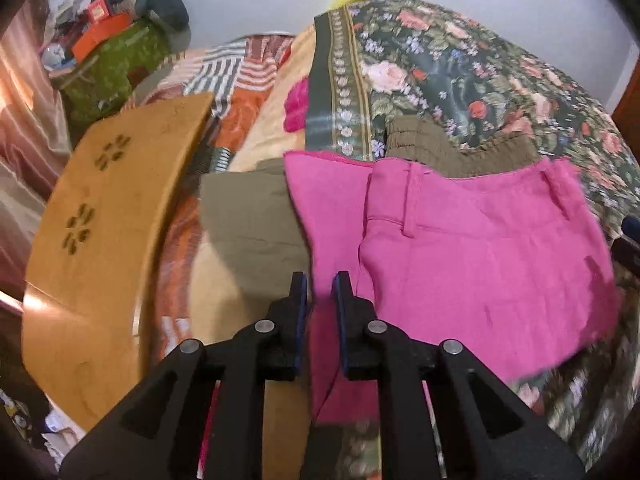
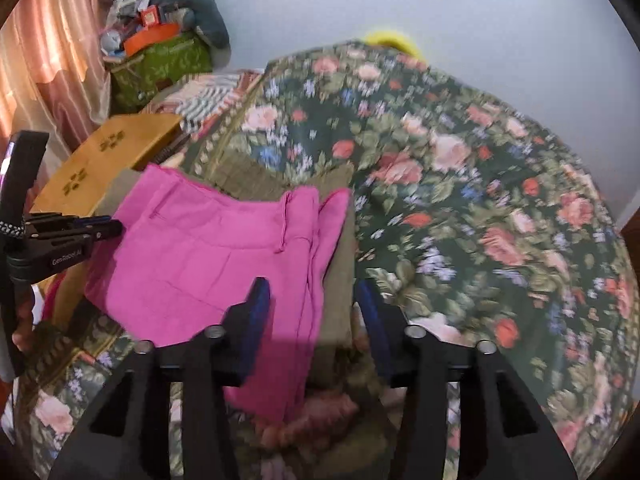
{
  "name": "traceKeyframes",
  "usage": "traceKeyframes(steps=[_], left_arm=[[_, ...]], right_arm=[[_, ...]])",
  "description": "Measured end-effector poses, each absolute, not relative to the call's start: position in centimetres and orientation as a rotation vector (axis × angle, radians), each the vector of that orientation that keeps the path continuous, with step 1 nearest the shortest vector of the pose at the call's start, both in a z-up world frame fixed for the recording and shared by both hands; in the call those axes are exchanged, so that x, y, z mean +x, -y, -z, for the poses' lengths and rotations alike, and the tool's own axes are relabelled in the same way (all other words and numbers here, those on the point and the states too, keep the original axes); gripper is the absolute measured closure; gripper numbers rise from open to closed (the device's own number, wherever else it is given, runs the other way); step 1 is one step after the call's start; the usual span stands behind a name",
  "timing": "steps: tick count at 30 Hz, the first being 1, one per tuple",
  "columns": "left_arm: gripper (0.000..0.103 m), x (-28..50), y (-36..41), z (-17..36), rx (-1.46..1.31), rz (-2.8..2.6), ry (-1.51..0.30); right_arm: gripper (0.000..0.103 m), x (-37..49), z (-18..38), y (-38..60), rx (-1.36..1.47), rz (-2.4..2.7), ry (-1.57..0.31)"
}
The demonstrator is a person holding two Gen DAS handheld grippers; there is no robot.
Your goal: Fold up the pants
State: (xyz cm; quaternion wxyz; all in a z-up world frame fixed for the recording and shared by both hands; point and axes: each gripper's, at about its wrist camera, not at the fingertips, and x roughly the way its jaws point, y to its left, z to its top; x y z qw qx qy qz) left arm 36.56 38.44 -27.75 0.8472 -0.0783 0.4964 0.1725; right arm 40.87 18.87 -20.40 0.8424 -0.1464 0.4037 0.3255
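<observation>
The left gripper (image 1: pixel 320 286) has its jaws drawn close, a narrow gap between the blue pads, and the near left edge of the pink pants (image 1: pixel 460 248) runs through that gap; it looks pinched there, though blur makes the contact hard to confirm. The right gripper (image 2: pixel 312 296) has its jaws wide apart, straddling the pink pants' right edge (image 2: pixel 208 252) and the olive garment (image 2: pixel 340 280) beneath, gripping neither.

Just ahead of the left jaws the pink pants lie folded, waistband on the far side, on top of the olive garment (image 1: pixel 248 220). Left of those jaws a wooden board (image 1: pixel 96 232) sits close. Right of the right jaws, the floral bedspread (image 2: pixel 500 220) stretches open to the wall. Beyond the board, a striped blanket (image 1: pixel 240 68) and a cluttered pile (image 1: pixel 116 32) fill the far corner.
</observation>
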Motion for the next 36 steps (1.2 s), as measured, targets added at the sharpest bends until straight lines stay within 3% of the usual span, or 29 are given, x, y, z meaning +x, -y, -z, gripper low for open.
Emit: traceKeyframes(steps=[13, 16, 18, 20, 30, 32, 34, 36], left_arm=[[0.089, 24.2, -31.9, 10.2, -0.114, -0.287, -0.734], [0.083, 19.8, -29.1, 5.6, -0.09, -0.267, -0.623], [0.074, 17.3, -27.7, 3.6, -0.084, -0.263, -0.563], [0.073, 14.2, -25.9, 1.4, -0.062, -0.272, -0.489], [0.072, 2.4, -19.9, -3.0, -0.045, -0.256, -0.279], [0.066, 0.7, -18.9, -2.9, -0.044, -0.266, -0.239], [0.054, -0.5, -18.2, -2.6, -0.052, -0.268, -0.222], [0.043, -1.4, -17.8, -2.3, -0.06, -0.269, -0.211]], right_arm=[[0.059, 29.5, 5.4, -13.1, -0.177, -0.775, -0.528], [0.059, 25.8, 2.4, -11.2, -0.15, -0.788, -0.447], [0.059, 23.4, 0.5, -10.0, -0.127, -0.806, -0.405], [0.059, 21.1, -0.9, -8.7, -0.101, -0.82, -0.364], [0.059, 10.9, -3.8, -3.7, -0.05, -0.865, -0.188], [0.059, 9.8, -3.8, -3.3, -0.04, -0.878, -0.179], [0.055, 9.0, -3.6, -3.0, -0.036, -0.881, -0.167], [0.027, 8.2, -3.3, -2.7, -0.031, -0.866, -0.15]])
